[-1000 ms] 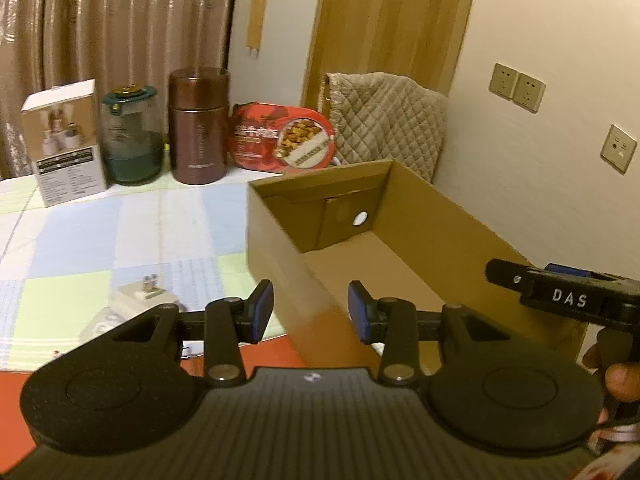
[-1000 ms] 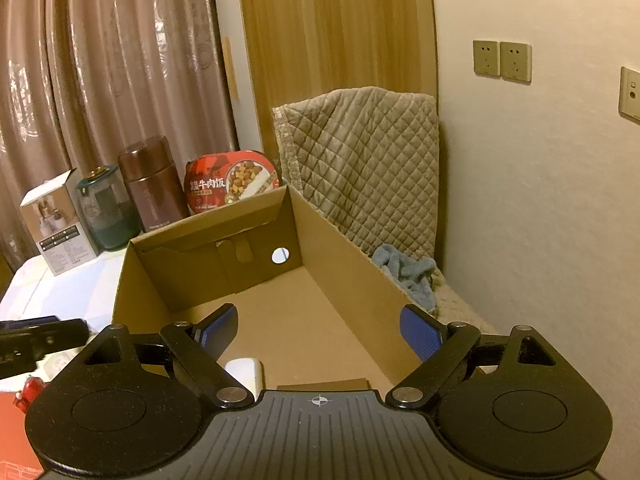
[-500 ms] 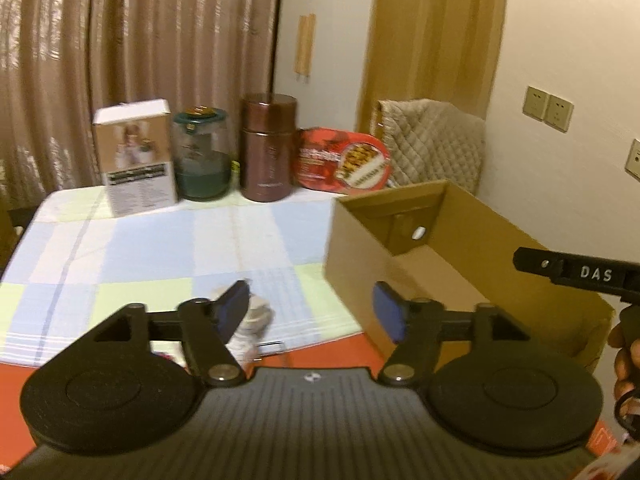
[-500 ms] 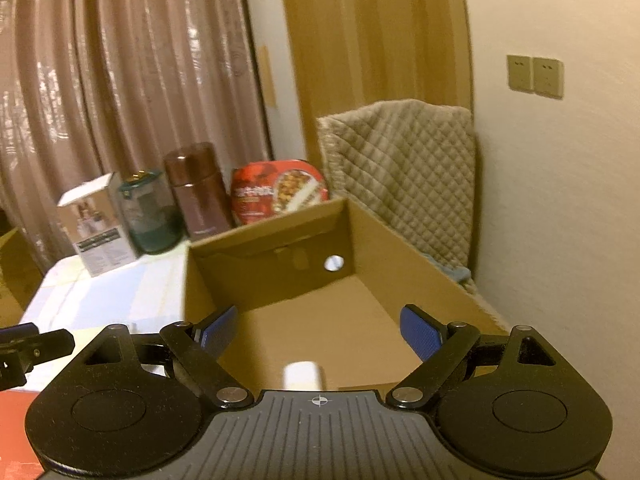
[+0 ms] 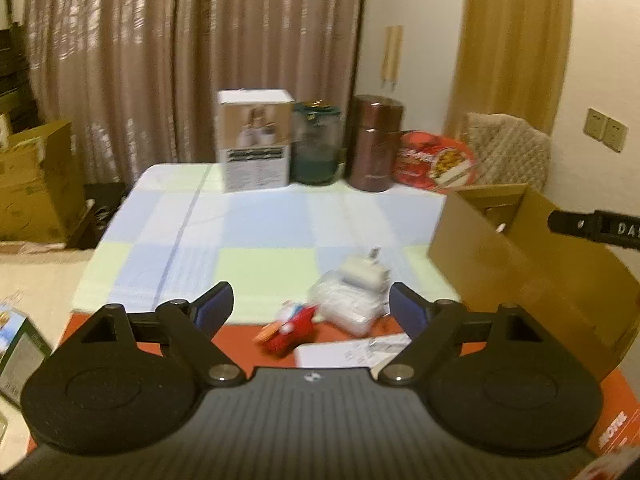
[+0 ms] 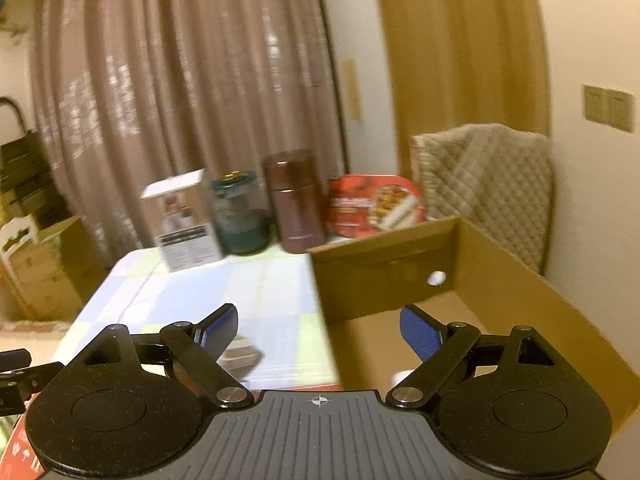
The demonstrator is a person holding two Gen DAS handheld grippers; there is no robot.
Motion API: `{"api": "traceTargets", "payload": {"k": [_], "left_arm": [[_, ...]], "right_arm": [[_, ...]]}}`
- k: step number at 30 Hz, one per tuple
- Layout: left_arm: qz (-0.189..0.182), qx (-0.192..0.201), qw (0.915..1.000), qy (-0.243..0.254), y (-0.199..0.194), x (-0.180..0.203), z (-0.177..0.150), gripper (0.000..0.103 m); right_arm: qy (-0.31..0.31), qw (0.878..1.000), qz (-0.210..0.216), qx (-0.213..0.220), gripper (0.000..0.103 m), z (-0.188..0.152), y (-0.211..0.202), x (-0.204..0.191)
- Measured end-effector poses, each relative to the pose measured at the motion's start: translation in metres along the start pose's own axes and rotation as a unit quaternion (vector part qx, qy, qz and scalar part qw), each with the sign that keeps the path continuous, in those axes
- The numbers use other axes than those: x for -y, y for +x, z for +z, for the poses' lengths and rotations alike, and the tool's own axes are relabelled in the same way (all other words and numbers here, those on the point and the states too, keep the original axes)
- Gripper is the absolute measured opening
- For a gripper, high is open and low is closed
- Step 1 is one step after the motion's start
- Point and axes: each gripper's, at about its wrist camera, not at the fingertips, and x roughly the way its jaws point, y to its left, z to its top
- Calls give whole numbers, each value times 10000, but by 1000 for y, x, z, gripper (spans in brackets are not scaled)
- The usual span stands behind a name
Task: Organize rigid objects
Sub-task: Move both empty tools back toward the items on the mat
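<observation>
Two hand-held grippers hover empty over a checked surface beside an open cardboard box.

The left hand-held gripper (image 5: 311, 306), jaws just opened wide, holds nothing; ahead of it lie a red toy (image 5: 289, 325), a clear plastic packet (image 5: 345, 307) and a white plug adapter (image 5: 365, 272) on the surface (image 5: 256, 232). The right hand-held gripper (image 6: 318, 330) is spread and empty at the cardboard box (image 6: 516, 292). Farther back stand a white carton (image 5: 256, 144), green jar (image 5: 316, 142), brown flask (image 5: 374, 142) and red food tray (image 5: 436, 162).

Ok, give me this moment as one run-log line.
left gripper: empty, jaws just opened, over white plug adapter and red packet | right gripper: open, empty | cardboard box: right of the cloth
</observation>
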Motion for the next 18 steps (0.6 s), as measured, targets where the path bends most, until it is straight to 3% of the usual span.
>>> {"api": "traceTargets", "payload": {"k": [9, 18], "left_arm": [[289, -204, 9993, 76, -6, -31, -29, 83], [29, -564, 9976, 409, 22, -37, -35, 83]], "right_arm": [[-544, 9977, 376, -135, 85, -19, 8, -44], [-1211, 9884, 683, -615, 85, -70, 28, -76]]}}
